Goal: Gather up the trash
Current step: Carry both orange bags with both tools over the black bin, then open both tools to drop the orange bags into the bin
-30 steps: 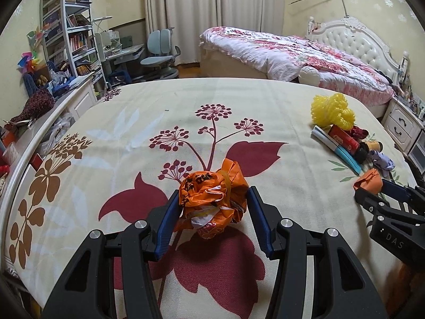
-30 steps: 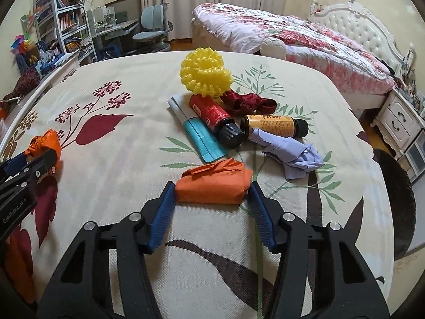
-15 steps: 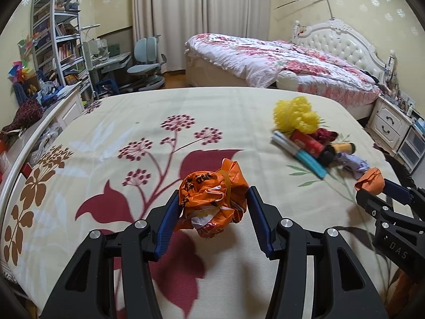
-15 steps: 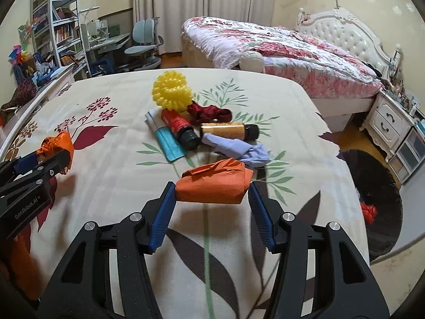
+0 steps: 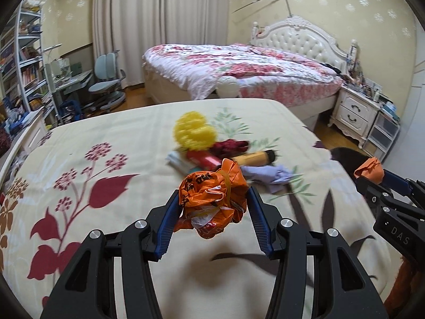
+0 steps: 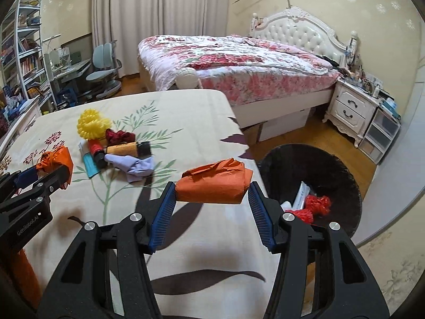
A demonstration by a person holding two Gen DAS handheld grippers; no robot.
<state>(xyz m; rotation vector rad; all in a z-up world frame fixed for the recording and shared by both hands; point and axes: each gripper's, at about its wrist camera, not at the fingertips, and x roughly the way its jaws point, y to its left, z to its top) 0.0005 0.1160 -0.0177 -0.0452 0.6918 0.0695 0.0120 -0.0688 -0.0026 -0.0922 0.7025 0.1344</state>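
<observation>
1. Gripping a crumpled orange plastic wrapper (image 5: 212, 202), the left tongs (image 5: 213, 212) are closing on its two sides between the blue ribbed pads, holding it clear above the flower-printed cream bedspread (image 5: 79, 172).
2. Pinching a folded orange paper wad (image 6: 213, 186) at its two ends, the right tongs (image 6: 212, 199) are carrying it in the air near the bed's edge, beside the round black woven waste basket (image 6: 345, 175) on the floor.
3. Judging by their creases, both pieces are looking very light, soft and crushable; the plastic one is probably slippery, so a hold across its thick middle is seeming safest, while the paper wad is taking a grip on its flat ends well.
4. Lying farther off on the bedspread, a small heap is waiting: a crumpled lilac tissue (image 6: 135, 166), an amber bottle with a black cap (image 6: 127, 148), a red tube with a black cap (image 6: 95, 148), a teal flat packet (image 6: 89, 166), a dark red fabric scrunchie (image 6: 118, 135) and a yellow spiky plastic ball (image 6: 91, 127).
5. Sitting inside the basket, red crumpled scraps (image 6: 313, 207) and white paper are already showing.
</observation>
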